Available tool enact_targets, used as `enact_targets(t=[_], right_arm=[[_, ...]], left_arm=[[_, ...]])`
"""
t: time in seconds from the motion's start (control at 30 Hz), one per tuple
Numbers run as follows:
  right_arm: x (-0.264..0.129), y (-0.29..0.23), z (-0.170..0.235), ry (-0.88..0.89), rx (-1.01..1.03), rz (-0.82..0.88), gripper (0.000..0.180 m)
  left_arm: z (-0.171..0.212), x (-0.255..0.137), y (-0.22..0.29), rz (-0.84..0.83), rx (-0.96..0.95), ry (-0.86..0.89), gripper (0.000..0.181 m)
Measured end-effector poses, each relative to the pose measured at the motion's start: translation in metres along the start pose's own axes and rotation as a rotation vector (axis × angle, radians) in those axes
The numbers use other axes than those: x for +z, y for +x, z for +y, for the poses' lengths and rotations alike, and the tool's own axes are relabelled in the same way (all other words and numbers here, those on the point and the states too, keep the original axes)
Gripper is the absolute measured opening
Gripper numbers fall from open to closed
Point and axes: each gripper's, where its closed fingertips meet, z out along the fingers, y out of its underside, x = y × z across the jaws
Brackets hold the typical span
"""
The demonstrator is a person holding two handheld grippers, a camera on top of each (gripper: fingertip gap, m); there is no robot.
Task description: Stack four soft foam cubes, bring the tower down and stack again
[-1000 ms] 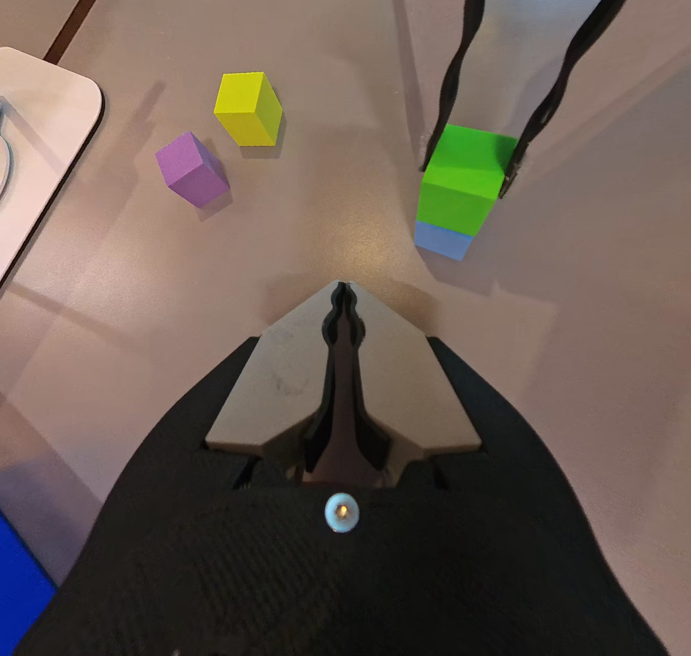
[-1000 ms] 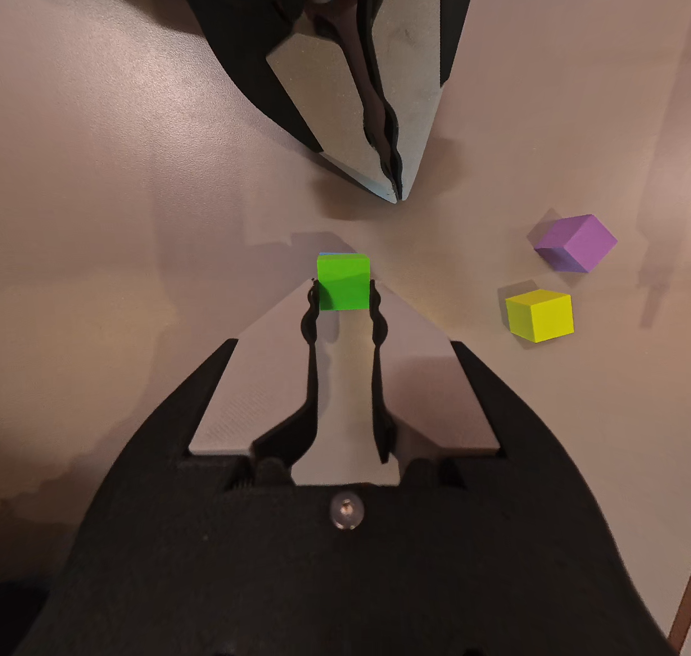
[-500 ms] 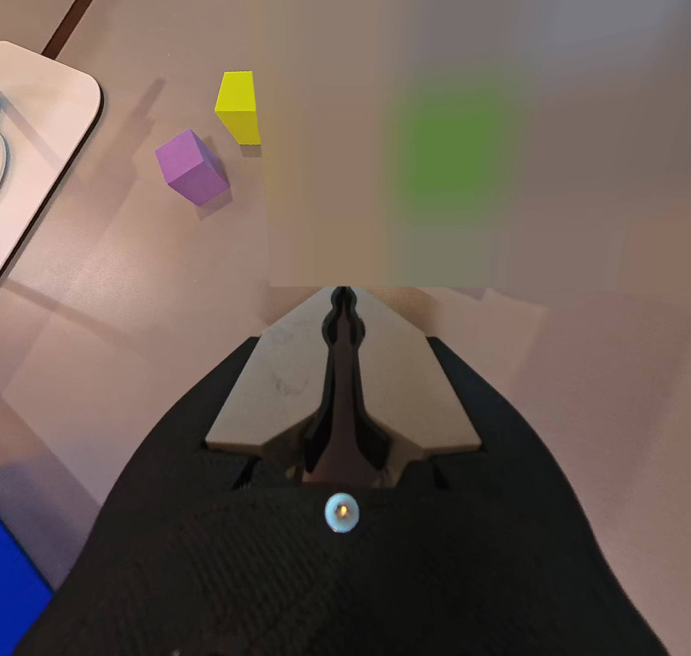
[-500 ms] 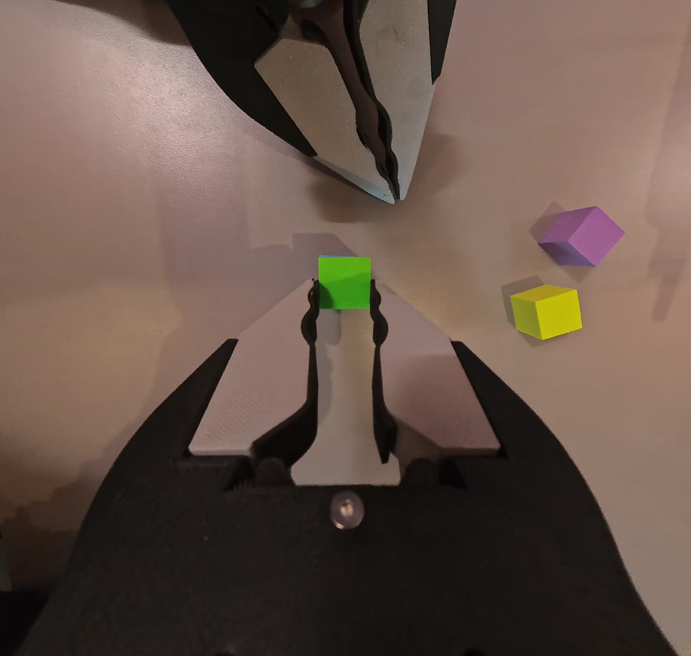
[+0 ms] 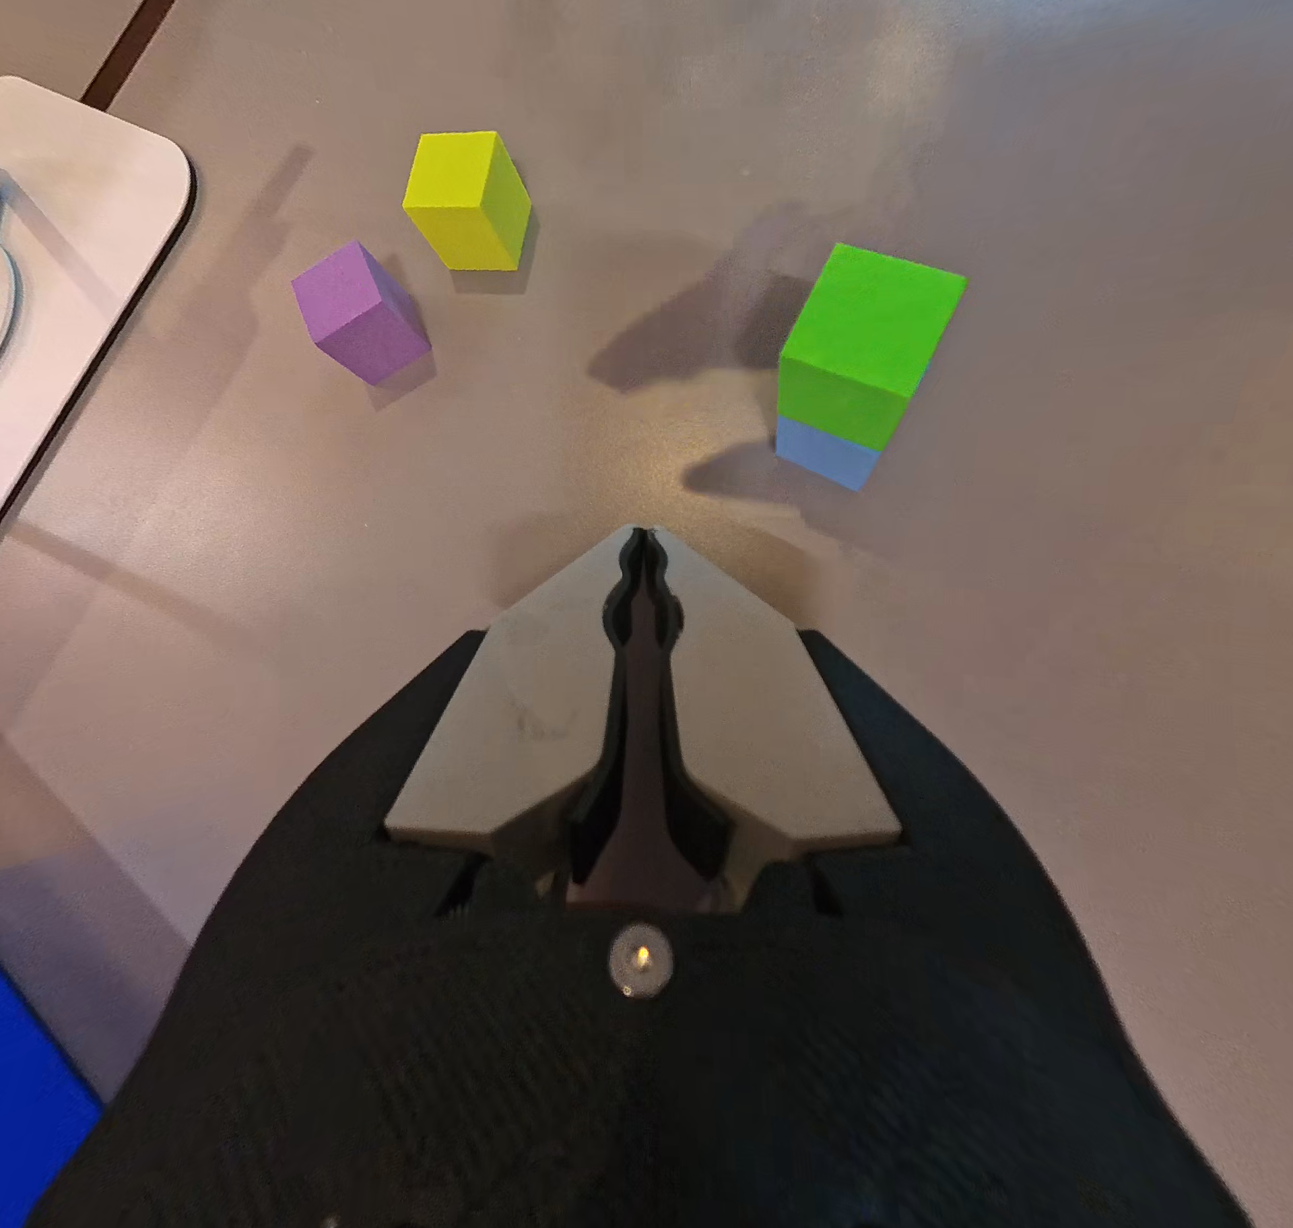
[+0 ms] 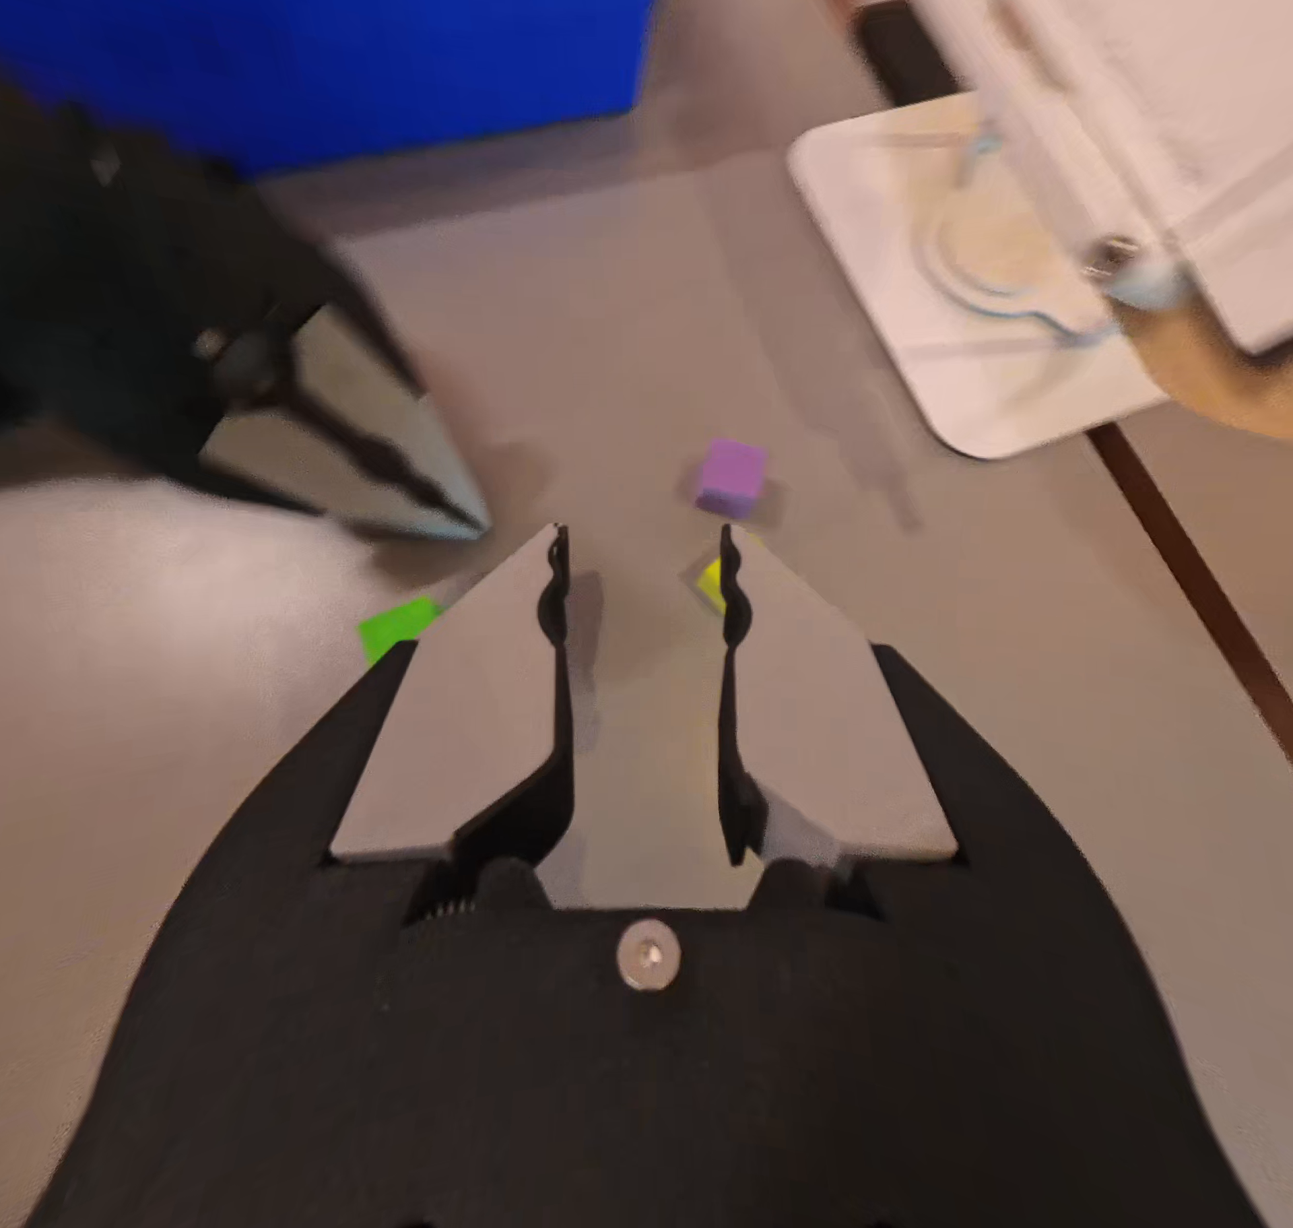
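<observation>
A green cube point(image 5: 871, 326) stands on a light blue cube point(image 5: 825, 456) on the table, ahead and right of my left gripper point(image 5: 644, 531), which is shut and empty. A yellow cube point(image 5: 465, 200) and a purple cube point(image 5: 357, 312) lie apart at the left. My right gripper point(image 6: 640, 529) is open and empty, raised above the table. In its blurred view the purple cube point(image 6: 731, 477) is just ahead, the yellow cube point(image 6: 712, 582) peeks from behind the right finger, and the green cube point(image 6: 395, 627) shows at the left. The left gripper point(image 6: 483, 526) also shows there.
A white rounded base plate point(image 5: 84, 235) lies at the left edge; it shows in the right wrist view point(image 6: 979, 270) with a stand on it. A blue box point(image 6: 336, 39) stands beyond. A dark seam point(image 6: 1189, 564) runs along the table at the right. Across from one pair of fingers to the other is roughly 12 cm. From the left gripper's tips to the green cube point(image 6: 395, 627) is close to 7 cm. Seen from the left wrist view point(image 5: 867, 351) as well.
My right gripper has let go of the green cube, opened, lifted away and swung toward the yellow and purple cubes. The green cube stays on the blue one. The left gripper has not moved.
</observation>
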Motion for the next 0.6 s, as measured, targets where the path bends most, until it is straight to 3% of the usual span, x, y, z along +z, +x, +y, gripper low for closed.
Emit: enact_targets(t=[0.13, 0.37, 0.43, 0.53, 0.6], right_arm=[[0.012, 0.033, 0.014, 0.030, 0.229, 0.062, 0.055], [0.055, 0.049, 0.054, -0.072, 0.298, 0.140, 0.059], [0.063, 0.048, 0.059, -0.087, 0.286, 0.147, 0.056], [0.067, 0.048, 0.058, -0.053, 0.295, 0.131, 0.033], [0.067, 0.049, 0.059, -0.046, 0.293, 0.126, 0.031]], left_arm=[[0.000, 0.000, 0.000, 0.000, -0.001, 0.000, 0.000], [0.000, 0.000, 0.000, -0.006, 0.006, 0.000, 0.000], [0.000, 0.000, 0.000, -0.007, 0.007, -0.001, 0.000], [0.000, 0.000, 0.000, -0.007, 0.006, -0.001, 0.000], [0.000, 0.000, 0.000, -0.007, 0.007, 0.000, 0.000]])
